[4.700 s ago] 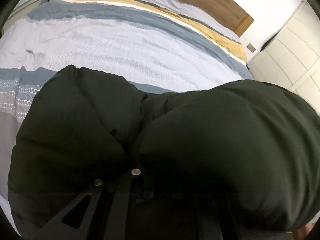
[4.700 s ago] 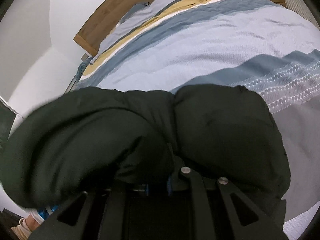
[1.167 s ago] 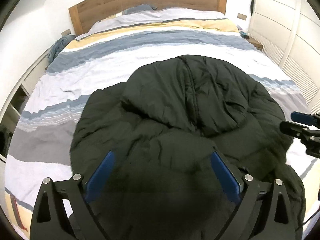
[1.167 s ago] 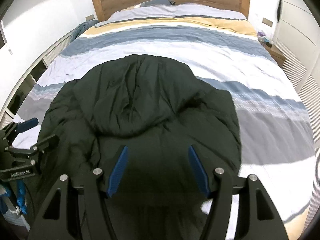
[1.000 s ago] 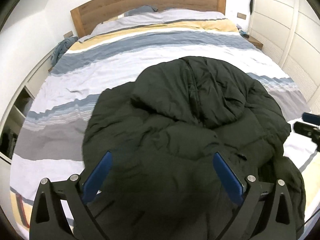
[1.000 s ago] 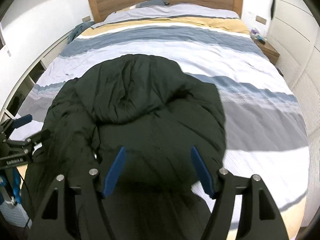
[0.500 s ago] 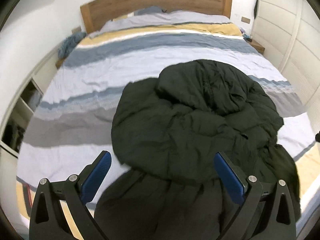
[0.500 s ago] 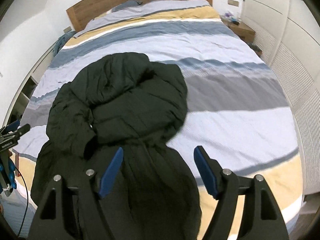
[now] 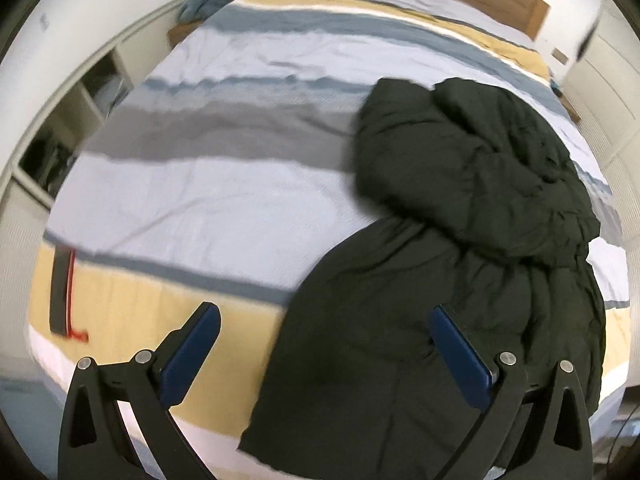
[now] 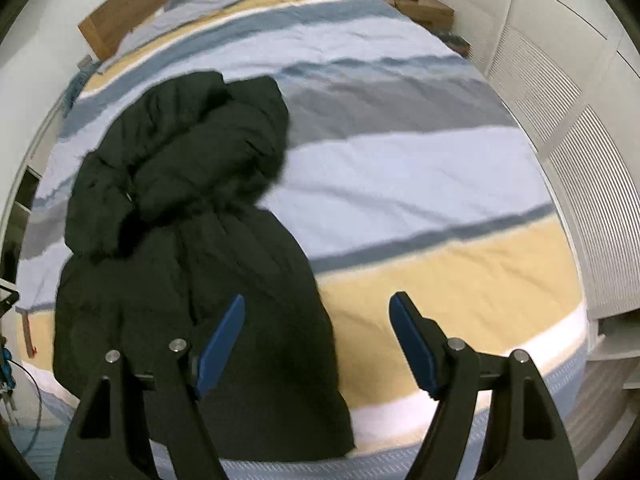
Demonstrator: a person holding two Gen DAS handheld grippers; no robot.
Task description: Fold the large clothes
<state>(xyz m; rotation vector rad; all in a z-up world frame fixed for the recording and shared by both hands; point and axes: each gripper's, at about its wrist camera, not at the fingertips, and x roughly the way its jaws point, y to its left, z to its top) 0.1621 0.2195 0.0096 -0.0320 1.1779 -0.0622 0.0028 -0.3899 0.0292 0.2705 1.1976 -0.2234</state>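
black puffer coat [image 9: 472,248] is lying bunched on the striped bed [image 9: 224,200], both left gripper [image 9: 324,344] and right gripper [image 10: 318,340] hanging wide, gripping nothing.

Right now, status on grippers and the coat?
Left gripper open, empty. Right gripper open, empty. Black coat lying on the bed, top part folded over, hem hanging over the edge. Nothing in the way.

No legible text, label, brand, number or sign appears in either wrist view; motion blur softens both, and every surface shown carries only plain colour or stripes.
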